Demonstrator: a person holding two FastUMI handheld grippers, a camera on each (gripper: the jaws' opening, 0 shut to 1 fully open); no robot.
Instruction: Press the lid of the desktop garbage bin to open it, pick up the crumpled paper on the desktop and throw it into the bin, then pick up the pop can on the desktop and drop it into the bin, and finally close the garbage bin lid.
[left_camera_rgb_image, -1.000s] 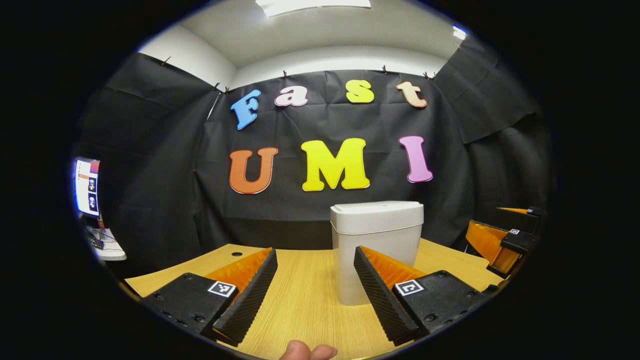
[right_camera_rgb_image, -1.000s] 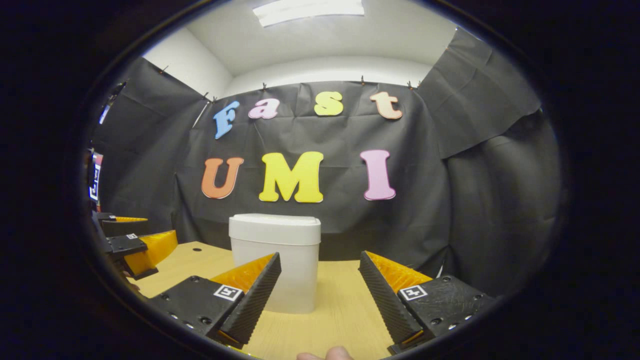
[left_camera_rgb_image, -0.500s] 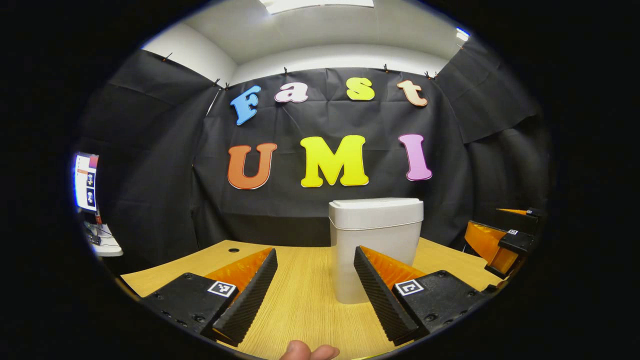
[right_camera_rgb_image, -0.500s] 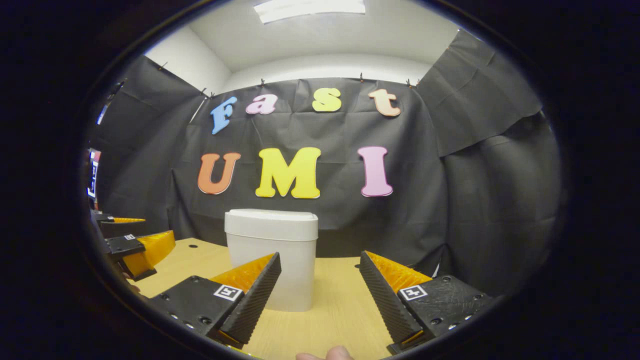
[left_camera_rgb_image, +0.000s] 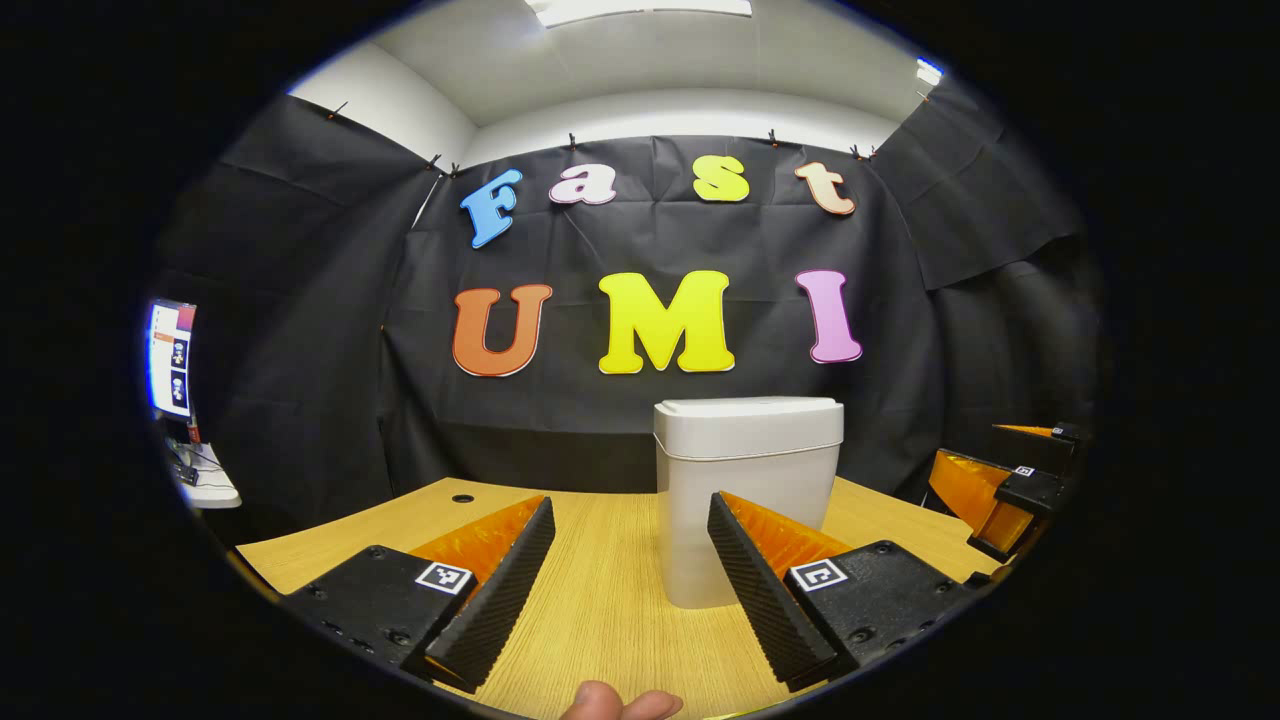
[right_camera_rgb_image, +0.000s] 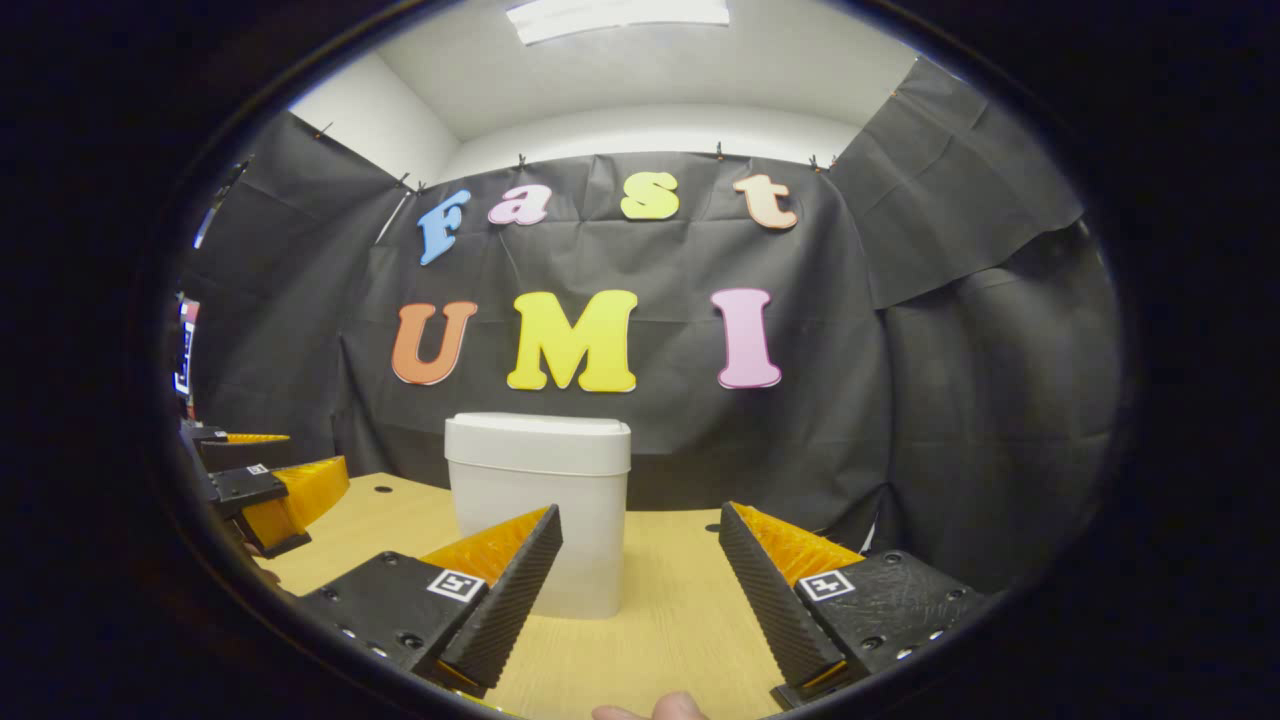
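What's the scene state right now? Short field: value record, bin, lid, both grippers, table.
bin: white desktop garbage bin, upright on the wooden table
lid: lid closed, nothing touching it
left gripper: left gripper open, holding nothing, short of the bin
right gripper: right gripper open, holding nothing, short of the bin
task stage: lid not yet pressed

I see bin (left_camera_rgb_image: 745, 500) upright on counter (left_camera_rgb_image: 610, 600), lid (left_camera_rgb_image: 748, 408) down, booth wall behind. My left gripper (left_camera_rgb_image: 630, 580) before bin, slightly left of it. My right gripper (right_camera_rgb_image: 640, 590) before bin, to its right. Monitor (left_camera_rgb_image: 170, 358) far left, off counter.
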